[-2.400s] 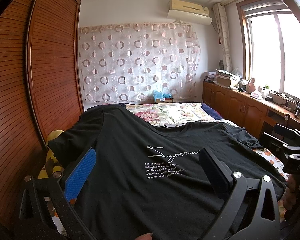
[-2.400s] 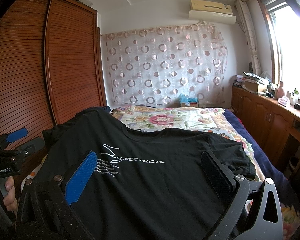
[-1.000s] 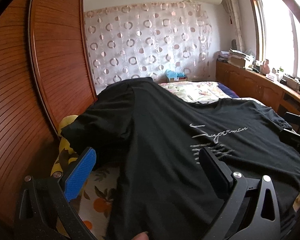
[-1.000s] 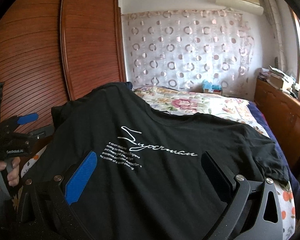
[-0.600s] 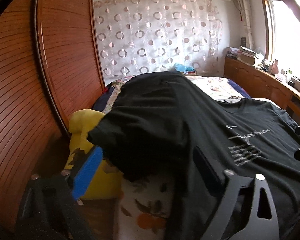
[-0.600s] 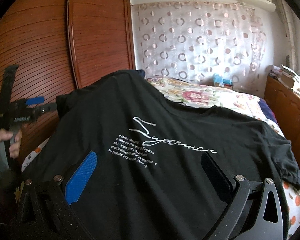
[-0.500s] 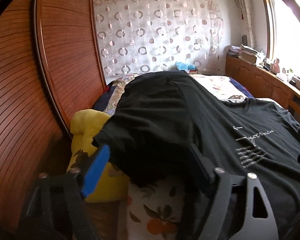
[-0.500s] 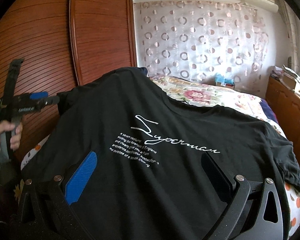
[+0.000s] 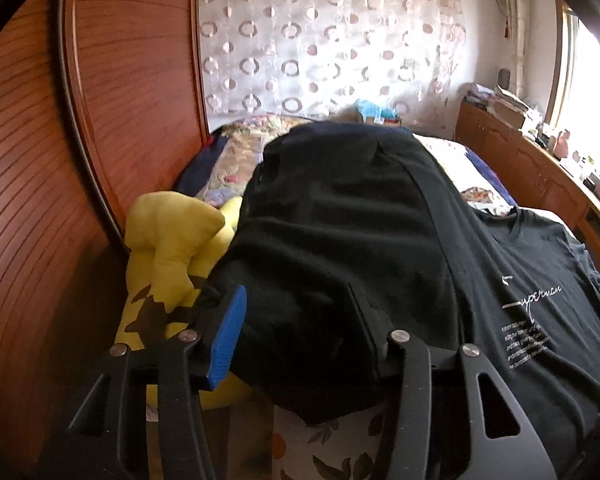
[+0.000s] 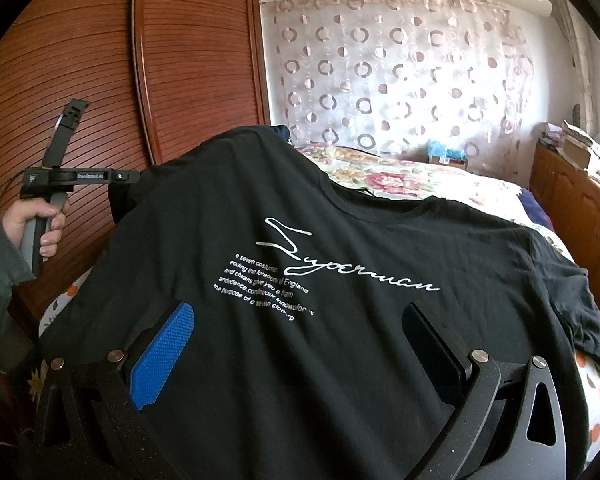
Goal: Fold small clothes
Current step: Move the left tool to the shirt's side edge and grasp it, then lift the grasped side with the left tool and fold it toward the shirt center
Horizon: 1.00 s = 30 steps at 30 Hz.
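Note:
A black T-shirt with white "Superman" lettering lies spread on the bed, front up. My left gripper sits at the shirt's left sleeve. Its jaws are closing, and the bunched sleeve cloth fills the gap between the blue pad and the black finger; I see no firm pinch. The right wrist view shows that left gripper side-on at the sleeve edge, held by a hand. My right gripper hovers open over the shirt's lower half, just below the lettering, with nothing pinched.
A yellow plush toy lies beside the sleeve, against the wooden wardrobe. The floral bedsheet stretches beyond the collar. A wooden cabinet with clutter runs along the right wall under the window.
The left gripper has swung left from over the shirt's body to its left sleeve, and its jaws have narrowed around the sleeve cloth. The right gripper has barely moved.

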Available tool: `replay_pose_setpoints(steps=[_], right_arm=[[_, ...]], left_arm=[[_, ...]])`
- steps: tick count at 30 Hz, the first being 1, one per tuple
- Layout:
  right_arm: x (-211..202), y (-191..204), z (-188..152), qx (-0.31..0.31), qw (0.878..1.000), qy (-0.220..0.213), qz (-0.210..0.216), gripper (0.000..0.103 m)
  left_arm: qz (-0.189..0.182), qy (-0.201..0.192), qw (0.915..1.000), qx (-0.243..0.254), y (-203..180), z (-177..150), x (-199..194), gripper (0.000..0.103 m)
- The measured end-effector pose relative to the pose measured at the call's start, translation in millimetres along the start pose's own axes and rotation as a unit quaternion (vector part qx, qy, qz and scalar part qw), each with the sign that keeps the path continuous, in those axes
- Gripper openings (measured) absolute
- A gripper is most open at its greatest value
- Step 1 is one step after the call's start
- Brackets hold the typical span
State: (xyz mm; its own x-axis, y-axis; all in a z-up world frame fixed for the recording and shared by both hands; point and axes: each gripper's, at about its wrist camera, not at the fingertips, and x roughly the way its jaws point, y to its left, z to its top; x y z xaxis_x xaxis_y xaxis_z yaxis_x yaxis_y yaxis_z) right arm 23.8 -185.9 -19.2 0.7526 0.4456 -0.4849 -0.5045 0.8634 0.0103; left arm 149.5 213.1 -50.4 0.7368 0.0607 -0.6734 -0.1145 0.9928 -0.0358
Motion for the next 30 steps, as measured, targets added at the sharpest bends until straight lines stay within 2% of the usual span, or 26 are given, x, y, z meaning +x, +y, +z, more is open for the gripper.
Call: replay_pose_setpoints(steps=[5, 9, 10, 12, 14, 15, 20, 28, 30], right_arm=[[4, 1, -4, 0.005, 1.0, 0.004, 0.001, 0.103], [4, 1, -7, 0.007, 1.0, 0.005, 0.0, 0.103], [4, 1, -7, 0.007, 1.0, 0.005, -0.001, 0.103], [2, 1, -7, 0.008, 1.0, 0.005, -0.003, 0.103], [1, 0, -7, 0.009, 1.0, 0.004, -0.005, 0.103], [0, -1, -8, 0.011, 1.0, 0.003, -0.004, 0.103], [-2, -3, -10, 0.018, 1.0, 0.001, -0.004, 0.103], [0, -3, -10, 0.024, 1.0, 0.001, -0.003, 0.103], [0, -6, -10, 0.027, 1.0, 0.001, -0.002, 0.103]], left_arm=[[0.001, 0.016, 0.9997, 0.019, -5, 7, 10, 0.052], [-0.01, 0.034, 0.9993, 0.008, 0, 18, 25, 0.05], [-0.008, 0.039, 0.9992, 0.006, 1, 20, 28, 0.045], [-0.005, 0.048, 0.9988, 0.002, 3, 22, 31, 0.02], [-0.006, 0.053, 0.9985, 0.008, 1, 22, 32, 0.005], [-0.004, 0.052, 0.9986, 0.013, -2, 22, 31, 0.002], [0.008, 0.012, 0.999, 0.043, -16, 27, 10, 0.0], [-0.011, -0.056, 0.9948, 0.084, -54, 55, -36, 0.0], [-0.019, -0.054, 0.995, 0.082, -53, 61, -39, 0.001]])
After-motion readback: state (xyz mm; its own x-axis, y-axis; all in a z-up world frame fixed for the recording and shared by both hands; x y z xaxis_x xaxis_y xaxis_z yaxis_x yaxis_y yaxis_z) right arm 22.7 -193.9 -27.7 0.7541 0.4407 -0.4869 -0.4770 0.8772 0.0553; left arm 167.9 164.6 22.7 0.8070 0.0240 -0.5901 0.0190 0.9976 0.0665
